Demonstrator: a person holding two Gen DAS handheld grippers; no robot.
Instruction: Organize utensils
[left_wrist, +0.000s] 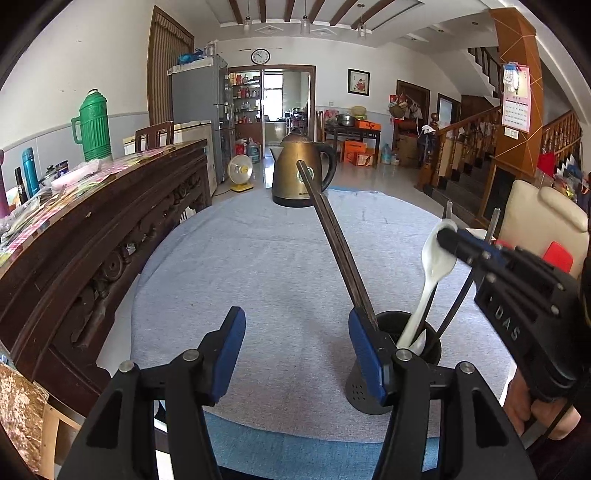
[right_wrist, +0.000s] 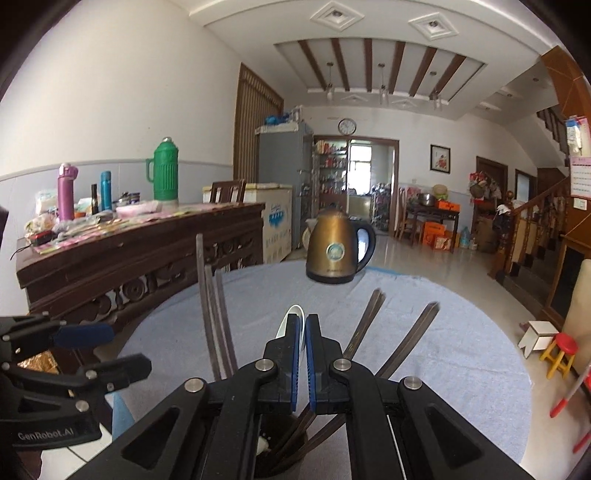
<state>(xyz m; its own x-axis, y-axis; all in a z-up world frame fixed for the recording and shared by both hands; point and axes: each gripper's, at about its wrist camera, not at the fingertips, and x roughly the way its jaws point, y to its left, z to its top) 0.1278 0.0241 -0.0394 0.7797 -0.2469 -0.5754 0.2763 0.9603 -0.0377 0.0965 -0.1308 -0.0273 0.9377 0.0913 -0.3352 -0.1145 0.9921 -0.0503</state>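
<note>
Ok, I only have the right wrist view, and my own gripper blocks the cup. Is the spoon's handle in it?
Observer: Yes, in the left wrist view the spoon slants down with its handle inside the cup.
Operator: Where am I gripping it?
Observer: The right gripper is shut on the bowl end, up above the rim.
Operator: Is the left gripper in my way?
Observer: The left gripper is open with nothing between its pads. One finger sits close beside the cup, next to a pair of chopsticks leaning out of it.
</note>
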